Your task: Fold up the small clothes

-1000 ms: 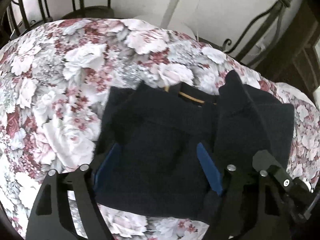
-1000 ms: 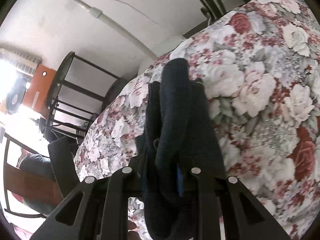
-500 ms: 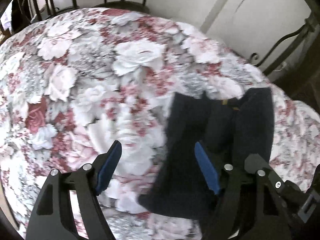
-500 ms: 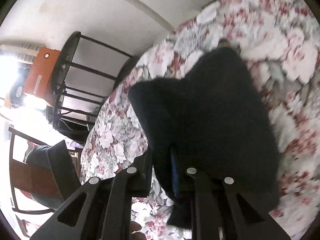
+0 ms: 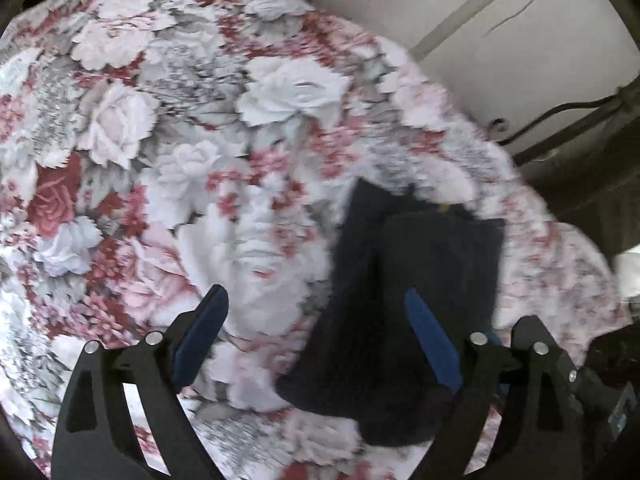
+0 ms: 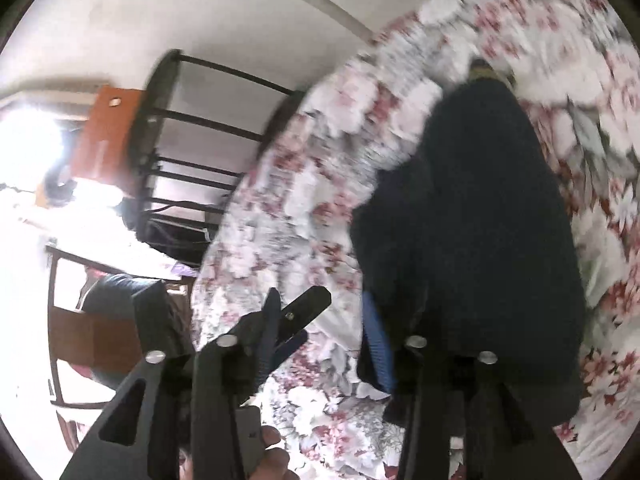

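A dark navy garment [image 5: 404, 300] lies on the round bench [image 5: 120, 128], which is draped in a floral cloth of big white and dusty-red roses with grey leaves. The fabric looks thick and matte, almost fleecy, with soft edges. It is folded into a narrow, roughly wedge-shaped stack, one layer lying over another, and a thin tan strip shows at its far end. It sits towards the side of the bench nearest the pale wall [image 5: 500, 40].

The left gripper [image 5: 316, 330] hangs over the bench with its jaws opening, already spread wide. Its blue pads [image 5: 202, 330] are smooth and flat on black angular arms with round silver rivets. One pad stands over bare cloth, the other over the garment's near edge; neither presses on it and nothing is held.

The right gripper [image 6: 326, 340] comes in lower, and its jaws are opening too. One blue pad sits at the garment's edge, the other off to the side above the flowered cloth, with only cloth in the gap between them. The picture is blurred here, so I cannot tell whether the nearer pad touches the fabric. A hand [image 6: 268, 460] shows at the bottom edge beneath the black frame.

Beyond the bench stands a black metal chair [image 6: 180, 148] with a curved back and horizontal bars.
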Available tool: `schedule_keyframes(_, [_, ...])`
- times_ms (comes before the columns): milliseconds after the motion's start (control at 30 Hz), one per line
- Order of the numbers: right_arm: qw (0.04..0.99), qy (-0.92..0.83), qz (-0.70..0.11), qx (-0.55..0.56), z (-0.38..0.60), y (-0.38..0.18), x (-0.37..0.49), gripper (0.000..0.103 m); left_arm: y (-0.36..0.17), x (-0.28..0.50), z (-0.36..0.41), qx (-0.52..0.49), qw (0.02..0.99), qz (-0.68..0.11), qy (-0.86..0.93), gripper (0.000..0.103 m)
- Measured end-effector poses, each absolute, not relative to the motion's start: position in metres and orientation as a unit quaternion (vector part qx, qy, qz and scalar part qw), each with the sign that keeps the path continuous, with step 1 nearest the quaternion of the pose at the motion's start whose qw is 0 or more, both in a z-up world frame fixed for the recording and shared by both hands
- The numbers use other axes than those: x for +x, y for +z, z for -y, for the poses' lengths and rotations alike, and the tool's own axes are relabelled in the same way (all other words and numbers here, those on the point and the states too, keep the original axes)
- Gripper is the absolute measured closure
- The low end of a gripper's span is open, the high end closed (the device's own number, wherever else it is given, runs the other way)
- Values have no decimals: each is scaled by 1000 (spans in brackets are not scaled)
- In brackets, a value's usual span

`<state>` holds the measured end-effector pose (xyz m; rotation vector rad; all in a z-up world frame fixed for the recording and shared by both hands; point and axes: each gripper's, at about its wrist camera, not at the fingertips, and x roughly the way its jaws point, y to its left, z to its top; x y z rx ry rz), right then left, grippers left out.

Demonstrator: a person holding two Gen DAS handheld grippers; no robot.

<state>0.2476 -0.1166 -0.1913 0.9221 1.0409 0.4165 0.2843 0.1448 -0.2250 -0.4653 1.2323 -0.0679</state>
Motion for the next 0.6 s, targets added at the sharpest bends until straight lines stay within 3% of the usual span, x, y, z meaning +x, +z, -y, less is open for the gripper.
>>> schedule_keyframes(367, [772, 127, -476, 402, 176, -189, 235, 58, -253, 271, -116, -198, 736, -639, -108, 14])
schedule_keyframes(467, [773, 118, -474, 404, 193, -191, 230, 51, -268, 274, -109, -221, 723, -642, -125, 14])
schedule_keyframes(600, [770, 109, -471, 418, 208, -201, 228, 50, -283, 279, -94, -241, 717, -638, -142, 13])
